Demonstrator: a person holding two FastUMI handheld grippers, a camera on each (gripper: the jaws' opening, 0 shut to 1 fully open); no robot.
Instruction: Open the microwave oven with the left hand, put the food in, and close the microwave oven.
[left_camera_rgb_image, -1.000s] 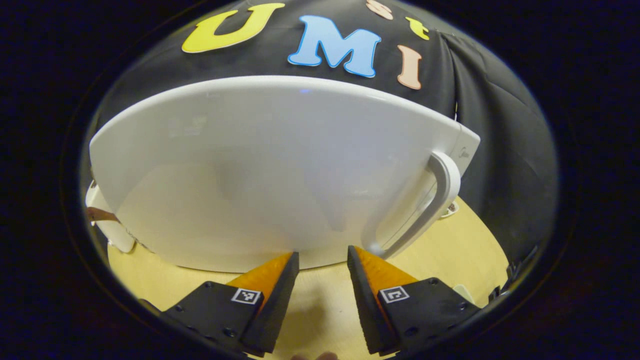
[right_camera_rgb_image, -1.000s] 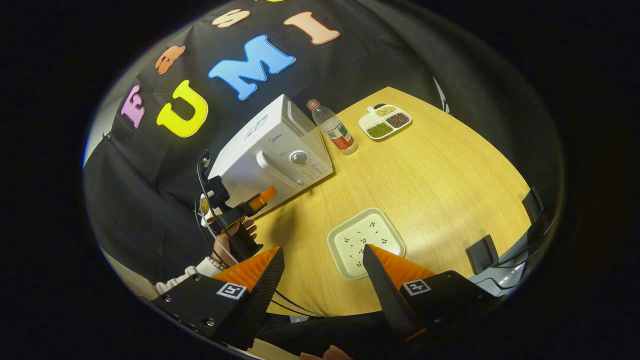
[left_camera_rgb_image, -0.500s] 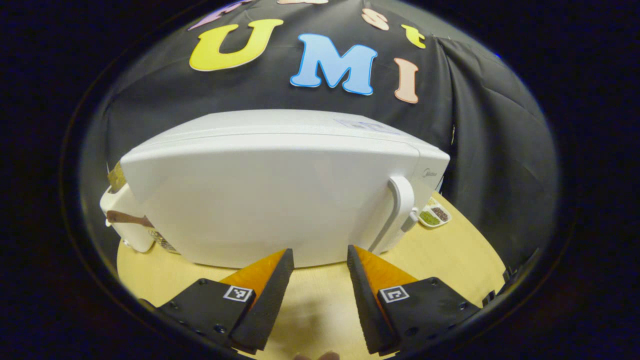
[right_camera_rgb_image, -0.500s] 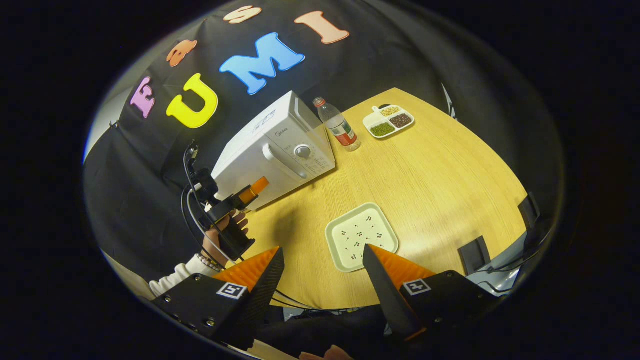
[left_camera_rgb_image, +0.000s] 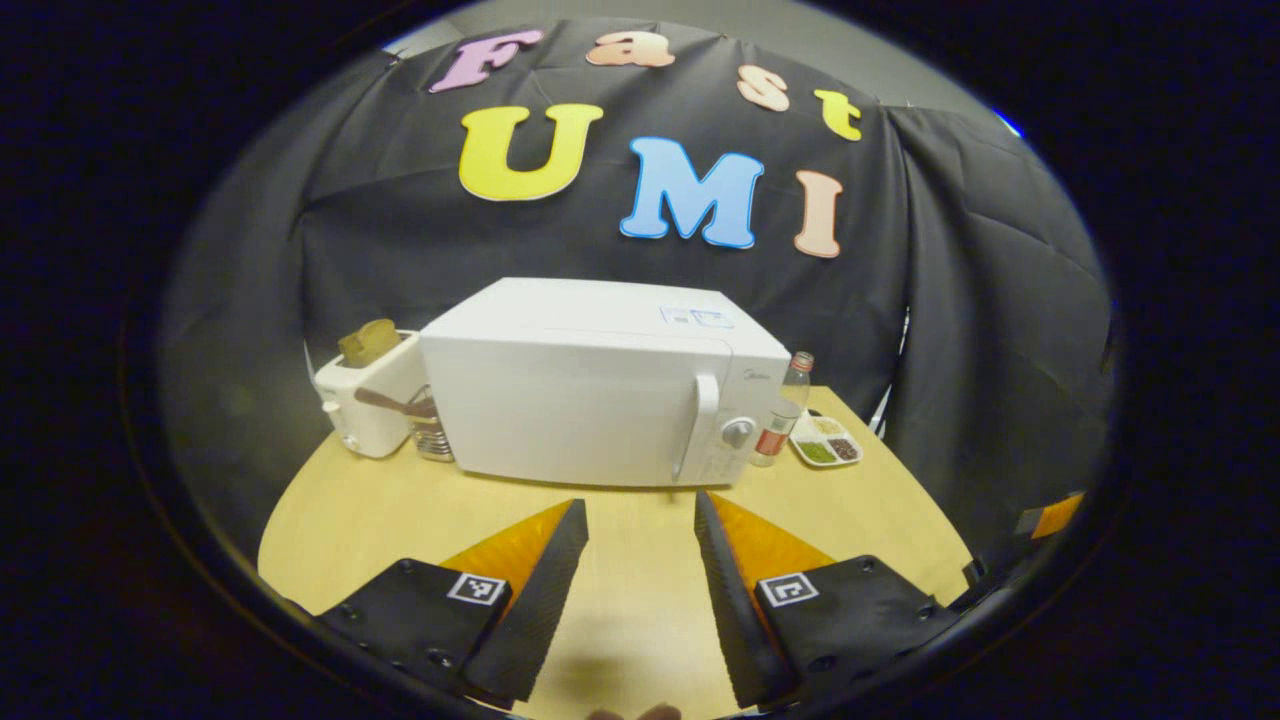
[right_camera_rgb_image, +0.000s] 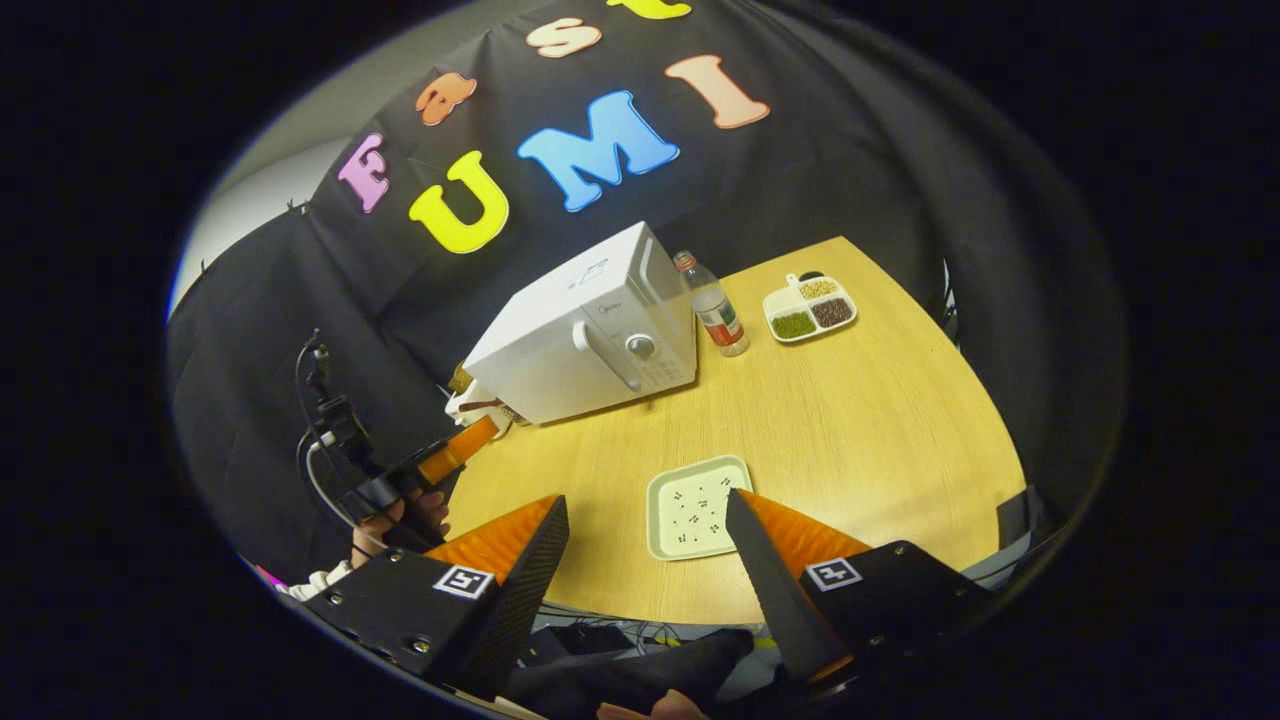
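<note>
Tabletop (right_camera_rgb_image: 850, 420): bottle (right_camera_rgb_image: 714, 312) upright, divided dish (right_camera_rgb_image: 809, 310) of beans near it, square plate (right_camera_rgb_image: 694, 507) at near edge; toaster (left_camera_rgb_image: 366, 400) at far left

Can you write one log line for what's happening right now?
microwave: door shut | left gripper: open, empty, facing the door | right gripper: open, empty, above the plate

Left tool (left_camera_rgb_image: 640, 520) jaws apart, right tool (right_camera_rgb_image: 648, 515) likewise
</note>
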